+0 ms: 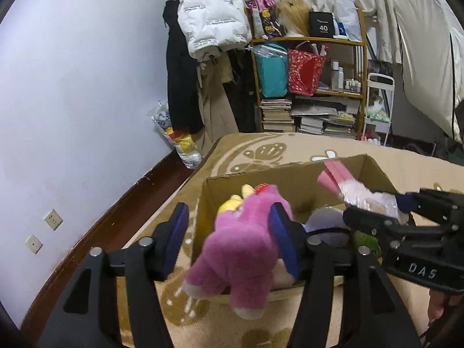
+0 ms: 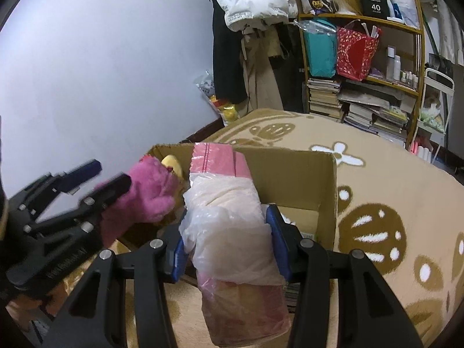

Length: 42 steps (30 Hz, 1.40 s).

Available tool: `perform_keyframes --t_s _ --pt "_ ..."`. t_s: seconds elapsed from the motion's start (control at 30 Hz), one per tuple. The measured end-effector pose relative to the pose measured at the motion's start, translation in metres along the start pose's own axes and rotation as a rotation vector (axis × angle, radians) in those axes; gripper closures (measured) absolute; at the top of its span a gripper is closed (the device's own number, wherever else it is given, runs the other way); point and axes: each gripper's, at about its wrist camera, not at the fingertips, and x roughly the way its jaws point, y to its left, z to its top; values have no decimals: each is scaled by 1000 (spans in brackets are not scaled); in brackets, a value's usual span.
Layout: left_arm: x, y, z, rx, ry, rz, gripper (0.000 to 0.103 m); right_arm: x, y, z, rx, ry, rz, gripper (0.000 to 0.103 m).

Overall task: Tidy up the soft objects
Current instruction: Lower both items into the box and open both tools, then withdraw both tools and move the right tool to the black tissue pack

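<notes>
An open cardboard box [image 1: 293, 171] [image 2: 327, 174] stands on a tan patterned blanket. My left gripper [image 1: 229, 240] is open; a pink plush toy [image 1: 240, 249] hangs between its blue pads over the box's near wall, touching the right pad. The toy also shows in the right wrist view [image 2: 150, 191], beside the left gripper [image 2: 98, 179]. A yellow plush [image 1: 232, 203] lies inside the box. My right gripper [image 2: 226, 243] is shut on a pink-and-clear plastic bag of soft goods [image 2: 229, 217] above the box; it also shows in the left wrist view [image 1: 362, 194].
The tan blanket [image 2: 391, 203] covers the surface around the box. A wooden shelf [image 1: 307, 87] with bags and stacked books stands behind, with coats hanging beside it. A white wall [image 1: 72, 101] and a dark baseboard lie to the left. A plastic bag of toys [image 1: 179, 139] sits in the corner.
</notes>
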Motion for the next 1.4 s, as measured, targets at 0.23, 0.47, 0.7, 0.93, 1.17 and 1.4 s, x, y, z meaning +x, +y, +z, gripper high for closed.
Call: perform_keyframes --t_s 0.23,0.47,0.7,0.93,1.17,1.4 --pt "-2 12 -2 -32 0 38 11 2 3 -3 -16 18 -12 46" --pt "-8 20 -4 -44 -7 57 1 -5 -2 -5 12 13 -30 13" --pt "-21 27 -10 -48 1 84 0 -20 0 -5 33 2 -45 0" --pt "-33 31 -15 -60 48 85 0 -35 6 -6 35 10 -47 0" --pt "-60 34 -12 -49 33 95 0 -57 17 -4 7 4 -59 0" --pt "-92 45 -16 -87 25 80 0 -89 23 -6 43 -22 -54 0"
